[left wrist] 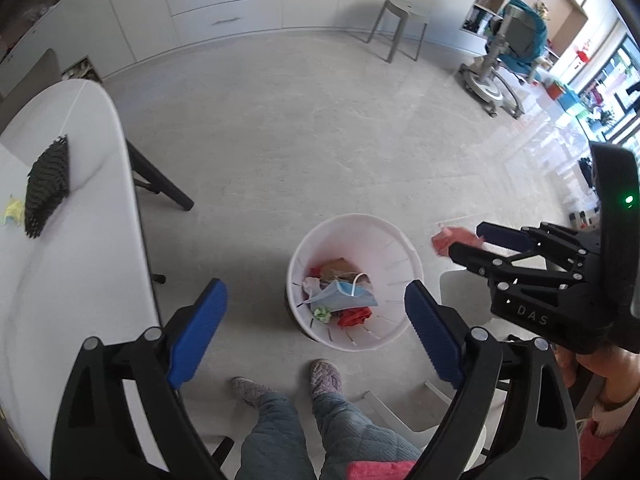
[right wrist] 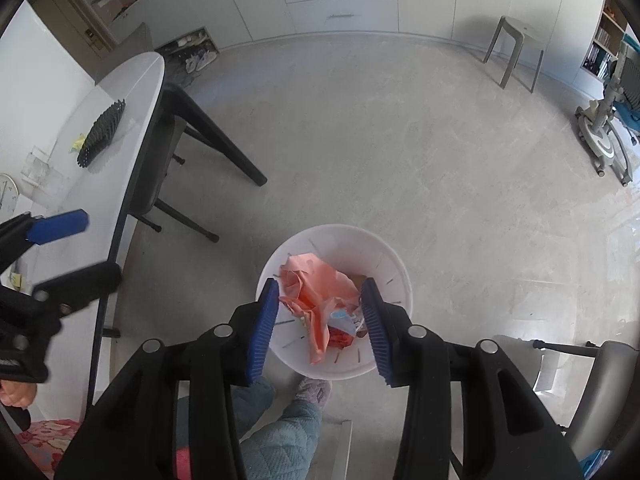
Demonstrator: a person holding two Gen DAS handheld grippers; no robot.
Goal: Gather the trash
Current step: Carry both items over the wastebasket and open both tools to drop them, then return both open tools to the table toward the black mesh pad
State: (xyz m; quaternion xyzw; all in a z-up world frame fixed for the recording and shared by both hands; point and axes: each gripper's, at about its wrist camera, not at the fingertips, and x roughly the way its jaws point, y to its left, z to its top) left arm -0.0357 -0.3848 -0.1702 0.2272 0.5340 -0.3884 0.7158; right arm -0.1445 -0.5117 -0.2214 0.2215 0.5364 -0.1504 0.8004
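A white bin (left wrist: 400, 240) (right wrist: 396, 264) stands on the grey floor. In it lie a blue face mask (left wrist: 344, 296) and red and green scraps. My left gripper (left wrist: 315, 292) (right wrist: 102, 244) hangs above the bin, open wide with nothing between its blue pads. My right gripper (right wrist: 320, 284) (left wrist: 466, 239) points down over the bin with its jaws partly apart. A crumpled pink wrapper (right wrist: 316, 292) (left wrist: 442, 240) sits between its pads. A thin gap shows beside the left pad, so the wrapper looks loose.
A white table (left wrist: 100, 240) at the left bears a black mat (left wrist: 48, 188) and a yellow scrap (left wrist: 12, 212); dark chair legs stand beside it. The person's slippers (left wrist: 324, 376) stand just before the bin. A grey stool (left wrist: 400, 28) stands far back; a chair seat (right wrist: 600, 392) is at right.
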